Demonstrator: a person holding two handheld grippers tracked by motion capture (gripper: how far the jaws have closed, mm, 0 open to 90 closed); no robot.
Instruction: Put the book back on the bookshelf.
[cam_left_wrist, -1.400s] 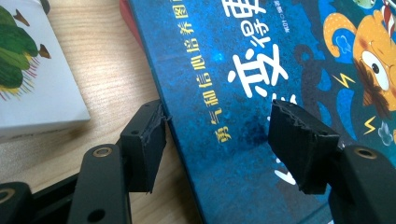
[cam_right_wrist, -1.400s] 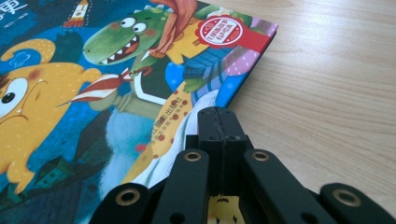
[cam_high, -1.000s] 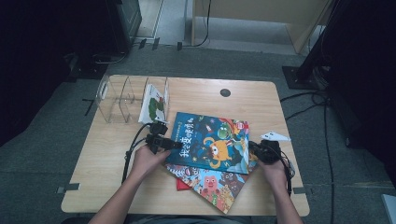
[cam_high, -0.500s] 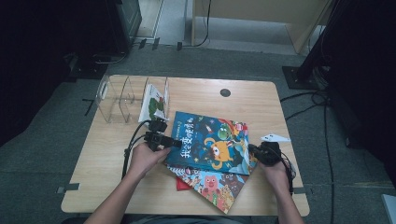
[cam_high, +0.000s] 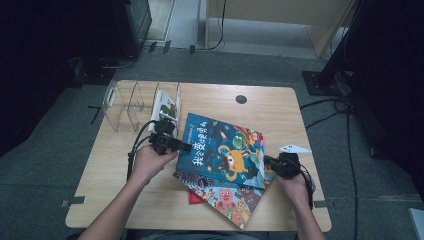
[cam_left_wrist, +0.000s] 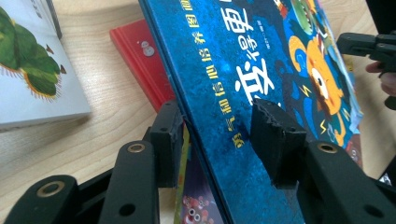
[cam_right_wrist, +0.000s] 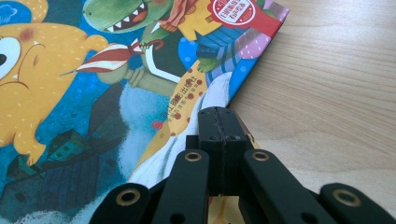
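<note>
Your left gripper (cam_high: 184, 147) stood at the blue book's (cam_high: 222, 150) left edge, centre of the high view. In the left gripper view, your jaws straddled that edge of the book (cam_left_wrist: 261, 70); they had just been closing, one pad against the underside, the other a little off the cover, so no firm grip was confirmed. The edge stood lifted off the red book (cam_left_wrist: 140, 60) beneath. Your right gripper (cam_high: 274, 166), lower right of the high view, had its jaws pressed together at the blue book's right edge (cam_right_wrist: 116, 93); whether paper lay between them could not be told. The table (cam_high: 280, 115) also carried a clear rack (cam_high: 127, 102), upper left.
</note>
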